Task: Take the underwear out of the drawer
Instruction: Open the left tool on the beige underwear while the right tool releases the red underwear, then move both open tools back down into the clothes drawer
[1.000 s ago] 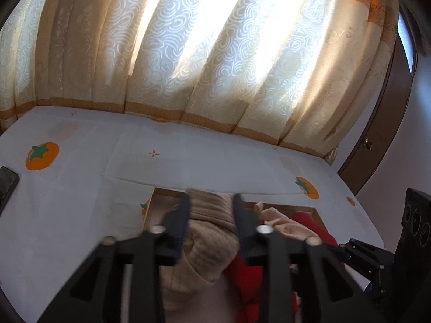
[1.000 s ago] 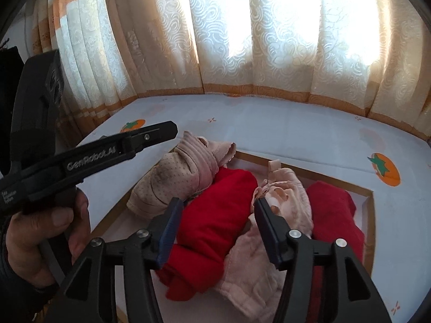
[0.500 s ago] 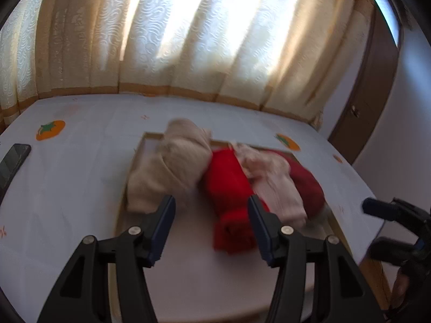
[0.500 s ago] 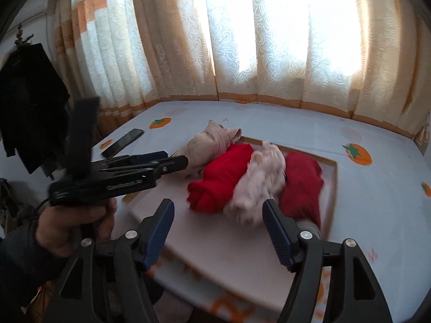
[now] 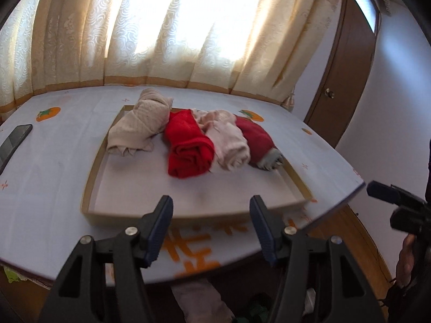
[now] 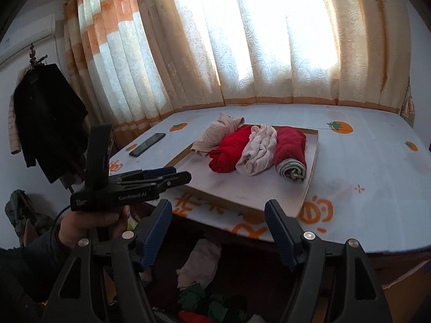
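Four rolled garments [image 5: 188, 145] lie side by side in a shallow tray [image 5: 93, 177] on the tabletop [image 5: 54, 161]; a phone [image 5: 14, 141] lies left of it.

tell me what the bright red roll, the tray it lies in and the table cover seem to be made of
Bright red roll: soft knit or fleece-like fabric, matte, with fuzzy rolled edges. Tray: looks like thin wood or board, with a tan rim and a pale, flat, matte floor; which one is unclear. Table cover: probably smooth plastic or oilcloth, white with orange printed fruit, lying flat with a slight sheen.
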A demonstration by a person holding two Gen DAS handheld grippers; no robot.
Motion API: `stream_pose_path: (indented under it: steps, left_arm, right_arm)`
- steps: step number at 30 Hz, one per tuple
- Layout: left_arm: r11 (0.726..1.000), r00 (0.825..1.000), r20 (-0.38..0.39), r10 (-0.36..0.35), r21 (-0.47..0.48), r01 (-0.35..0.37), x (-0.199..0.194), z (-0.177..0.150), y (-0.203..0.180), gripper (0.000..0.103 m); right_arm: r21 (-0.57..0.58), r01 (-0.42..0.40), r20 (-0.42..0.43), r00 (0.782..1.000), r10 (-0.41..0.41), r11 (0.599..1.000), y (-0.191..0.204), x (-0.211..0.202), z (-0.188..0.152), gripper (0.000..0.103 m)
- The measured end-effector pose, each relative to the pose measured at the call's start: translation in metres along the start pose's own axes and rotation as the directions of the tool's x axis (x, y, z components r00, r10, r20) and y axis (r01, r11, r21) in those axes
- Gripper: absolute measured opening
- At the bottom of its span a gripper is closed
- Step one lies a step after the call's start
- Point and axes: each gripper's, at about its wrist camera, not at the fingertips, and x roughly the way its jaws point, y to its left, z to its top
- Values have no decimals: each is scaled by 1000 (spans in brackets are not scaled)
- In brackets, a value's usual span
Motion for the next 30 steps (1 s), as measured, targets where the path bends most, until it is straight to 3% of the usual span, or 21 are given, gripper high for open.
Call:
stream_pose_path:
  steps: [7, 14, 20, 30]
  left_arm:
    - [999, 1000, -10, 1, 35, -1, -26, -34, -16, 66]
    - [1000, 998, -59, 14, 5, -14, -27, -64, -9, 69]
    - [999, 990, -135, 48, -3, -49, -9, -91, 2, 69]
    - [997, 975, -212, 66, -16, -71, 9, -115, 10, 70]
  right_arm:
    - [-33, -14, 35, 999, 16, 999, 15, -33, -7, 74]
    - [-95, -23, 21, 999, 25, 995, 32, -47, -17, 80]
    - [-108, -16, -78, 997, 8, 994, 29, -22, -48, 80]
    - [-100, -8, -238, 971, -16, 995, 13, 24, -103, 80]
